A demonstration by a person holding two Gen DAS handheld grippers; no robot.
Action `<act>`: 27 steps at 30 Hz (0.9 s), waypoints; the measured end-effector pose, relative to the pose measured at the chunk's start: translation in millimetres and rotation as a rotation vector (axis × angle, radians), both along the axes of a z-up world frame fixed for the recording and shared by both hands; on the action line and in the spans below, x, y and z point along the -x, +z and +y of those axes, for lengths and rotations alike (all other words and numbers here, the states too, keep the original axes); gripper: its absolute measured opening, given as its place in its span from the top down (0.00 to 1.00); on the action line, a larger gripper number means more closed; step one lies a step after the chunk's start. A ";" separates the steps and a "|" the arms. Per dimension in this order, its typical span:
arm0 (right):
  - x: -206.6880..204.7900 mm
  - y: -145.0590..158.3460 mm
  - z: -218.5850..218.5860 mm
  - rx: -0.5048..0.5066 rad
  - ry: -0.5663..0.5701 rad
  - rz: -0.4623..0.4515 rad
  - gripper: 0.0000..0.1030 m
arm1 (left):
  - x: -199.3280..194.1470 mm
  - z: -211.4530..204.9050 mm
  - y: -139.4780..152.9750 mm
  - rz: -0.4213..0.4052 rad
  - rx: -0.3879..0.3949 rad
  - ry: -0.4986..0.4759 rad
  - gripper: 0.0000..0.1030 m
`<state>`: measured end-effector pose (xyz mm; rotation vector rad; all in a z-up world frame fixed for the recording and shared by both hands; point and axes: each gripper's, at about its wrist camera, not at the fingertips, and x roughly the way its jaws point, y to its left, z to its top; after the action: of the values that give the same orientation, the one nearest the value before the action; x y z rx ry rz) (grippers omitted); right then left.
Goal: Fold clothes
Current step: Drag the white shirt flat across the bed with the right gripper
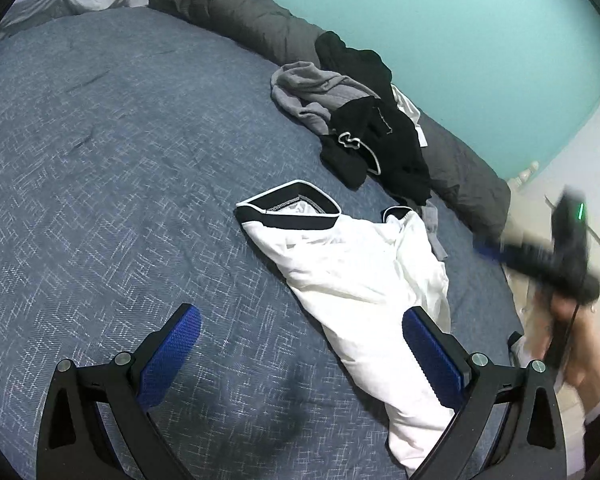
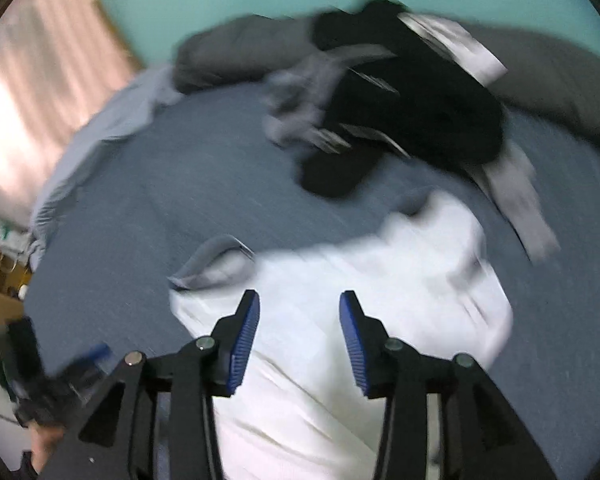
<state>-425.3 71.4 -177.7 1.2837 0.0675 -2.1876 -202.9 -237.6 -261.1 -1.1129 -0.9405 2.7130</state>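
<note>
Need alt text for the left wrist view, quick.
A white garment with black trim lies crumpled on a blue bedspread, with the open left gripper empty above its near end. Behind sits a pile of black and grey clothes; the blurred right gripper enters at right.

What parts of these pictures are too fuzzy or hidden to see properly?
- Right wrist view: motion blur smears the pile of dark clothes, so its pieces cannot be told apart.
- Left wrist view: the right tool is a blurred streak; its tips cannot be made out.
- Left wrist view: the left tool and the picture's bottom edge hide the white garment's lower end.
- Both views: the bed runs past the edges.
</note>
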 end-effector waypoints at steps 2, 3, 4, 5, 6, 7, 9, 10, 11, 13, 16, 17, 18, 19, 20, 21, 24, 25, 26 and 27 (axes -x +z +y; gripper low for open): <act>-8.1 -23.4 33.6 -0.012 -0.037 -0.036 0.56 | 0.9 3.0 -1.0 -0.004 0.005 -0.007 0.00; -13.3 -35.2 49.3 -0.019 -0.053 -0.056 0.53 | 1.8 5.2 -1.7 -0.008 0.010 -0.011 0.00; -18.9 -45.7 61.3 -0.024 -0.063 -0.072 0.52 | 2.4 6.9 -1.8 -0.011 0.014 -0.014 0.00; -24.5 -55.4 70.8 -0.028 -0.067 -0.084 0.49 | 2.9 9.0 -1.9 -0.011 0.019 -0.018 0.00; -30.0 -65.0 80.2 -0.032 -0.071 -0.096 0.49 | 3.4 11.2 -2.0 -0.012 0.024 -0.022 0.00; -35.5 -73.5 86.7 -0.035 -0.069 -0.109 0.49 | 3.9 13.4 -2.1 -0.013 0.029 -0.026 0.00; -48.1 -88.1 92.7 -0.034 -0.042 -0.129 0.49 | 4.9 17.6 -2.5 -0.017 0.041 -0.034 0.00; -53.2 -91.5 92.4 -0.032 -0.025 -0.125 0.49 | 4.9 18.7 -2.6 -0.018 0.043 -0.036 0.00; -57.9 -93.7 91.4 -0.030 -0.008 -0.114 0.49 | 5.0 19.8 -2.3 -0.018 0.044 -0.037 0.00; -67.1 -97.7 89.3 -0.026 0.027 -0.098 0.49 | 5.5 22.4 -1.8 -0.017 0.050 -0.039 0.00; -79.9 -101.8 86.8 -0.020 0.076 -0.090 0.66 | 6.8 26.1 -3.3 -0.022 0.062 -0.044 0.00; -83.1 -102.3 85.0 -0.028 0.088 -0.079 0.74 | 6.8 26.8 -3.8 -0.024 0.063 -0.046 0.00; -85.9 -102.8 83.3 -0.034 0.096 -0.068 0.83 | 6.9 27.5 -4.2 -0.026 0.065 -0.047 0.00; -88.3 -103.4 82.4 -0.037 0.103 -0.060 0.87 | 6.9 28.2 -4.7 -0.027 0.066 -0.048 0.00; -90.4 -102.5 82.0 -0.034 0.106 -0.052 0.95 | 6.9 28.9 -5.1 -0.029 0.067 -0.050 0.00; -92.2 -100.5 82.1 -0.027 0.107 -0.043 0.96 | 6.9 29.5 -5.4 -0.030 0.069 -0.051 0.00; -101.5 -91.1 80.3 0.011 0.124 -0.024 0.97 | 6.8 30.3 -4.3 -0.028 0.075 -0.054 0.00; -107.1 -86.7 78.0 0.029 0.140 -0.022 0.97 | 6.6 30.3 -3.8 -0.026 0.077 -0.055 0.00; -113.5 -82.6 74.9 0.044 0.159 -0.022 0.97 | 6.2 30.0 -3.2 -0.024 0.077 -0.055 0.00; -120.9 -78.7 71.6 0.061 0.177 -0.025 0.97 | 5.8 29.6 -2.5 -0.022 0.077 -0.055 0.00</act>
<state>-304.4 143.0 -256.4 1.2228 0.0993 -2.0080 -208.7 -208.0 -263.6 -1.1667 -0.8019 2.7198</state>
